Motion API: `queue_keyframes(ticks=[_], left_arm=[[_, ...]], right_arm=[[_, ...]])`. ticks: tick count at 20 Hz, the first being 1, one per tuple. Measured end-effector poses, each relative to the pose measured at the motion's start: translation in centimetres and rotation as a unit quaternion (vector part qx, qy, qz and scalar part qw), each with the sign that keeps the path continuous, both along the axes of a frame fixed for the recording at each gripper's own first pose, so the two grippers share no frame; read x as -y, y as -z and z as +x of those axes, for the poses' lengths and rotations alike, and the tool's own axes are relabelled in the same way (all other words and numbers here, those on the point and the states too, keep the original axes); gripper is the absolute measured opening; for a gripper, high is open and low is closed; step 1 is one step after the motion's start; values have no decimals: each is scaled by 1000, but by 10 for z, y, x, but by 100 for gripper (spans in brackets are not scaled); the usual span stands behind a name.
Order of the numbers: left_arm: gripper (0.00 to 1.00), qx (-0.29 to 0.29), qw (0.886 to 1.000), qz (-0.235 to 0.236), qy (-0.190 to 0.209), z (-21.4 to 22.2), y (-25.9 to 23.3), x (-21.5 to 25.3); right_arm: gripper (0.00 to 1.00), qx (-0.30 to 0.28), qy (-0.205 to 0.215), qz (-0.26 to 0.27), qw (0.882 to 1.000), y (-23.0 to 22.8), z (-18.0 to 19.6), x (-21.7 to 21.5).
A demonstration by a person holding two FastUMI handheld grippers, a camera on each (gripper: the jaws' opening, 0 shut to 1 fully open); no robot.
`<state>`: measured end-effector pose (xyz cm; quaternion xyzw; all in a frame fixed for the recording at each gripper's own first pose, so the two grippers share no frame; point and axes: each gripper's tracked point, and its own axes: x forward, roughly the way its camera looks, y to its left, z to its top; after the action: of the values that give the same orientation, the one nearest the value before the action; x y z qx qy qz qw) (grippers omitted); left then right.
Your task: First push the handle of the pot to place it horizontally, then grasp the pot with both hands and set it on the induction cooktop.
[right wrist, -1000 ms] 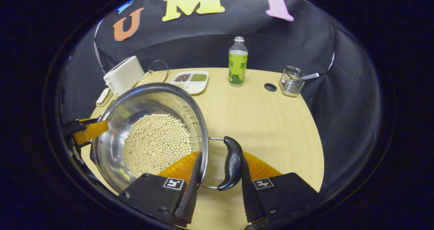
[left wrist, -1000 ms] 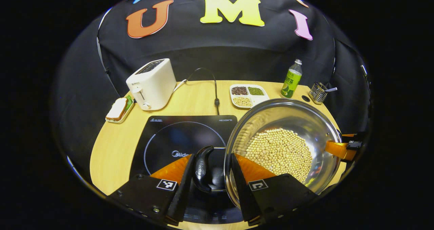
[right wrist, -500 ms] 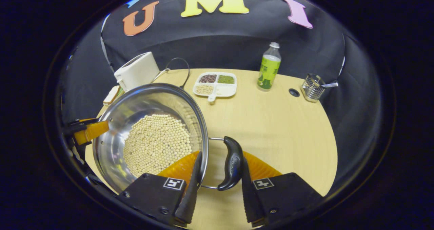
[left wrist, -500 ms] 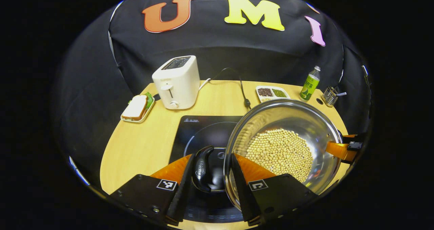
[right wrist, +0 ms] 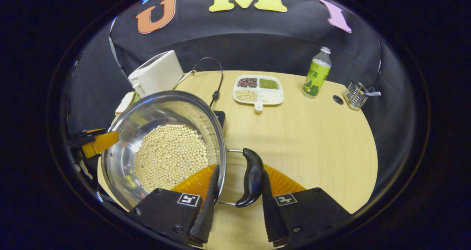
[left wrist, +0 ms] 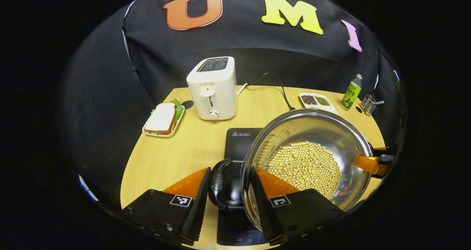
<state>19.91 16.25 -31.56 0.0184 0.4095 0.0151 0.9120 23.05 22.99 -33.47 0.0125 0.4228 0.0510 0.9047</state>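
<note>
Pot (left wrist: 305,161) swung right since earlier, cooktop (left wrist: 235,147) mostly hidden; both grippers' fingers still clamp pot handles.

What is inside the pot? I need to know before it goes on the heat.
Pale round beans lie across the pot floor. The bottom beneath them is hidden.
</note>
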Motion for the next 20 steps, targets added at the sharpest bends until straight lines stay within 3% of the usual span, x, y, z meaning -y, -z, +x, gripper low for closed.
queue_keyframes(ticks=[20], left_arm=[[62,46,999,12,20,11,7,-15]], right_arm=[[58,18,6,-10,1000,5,4,-15]])
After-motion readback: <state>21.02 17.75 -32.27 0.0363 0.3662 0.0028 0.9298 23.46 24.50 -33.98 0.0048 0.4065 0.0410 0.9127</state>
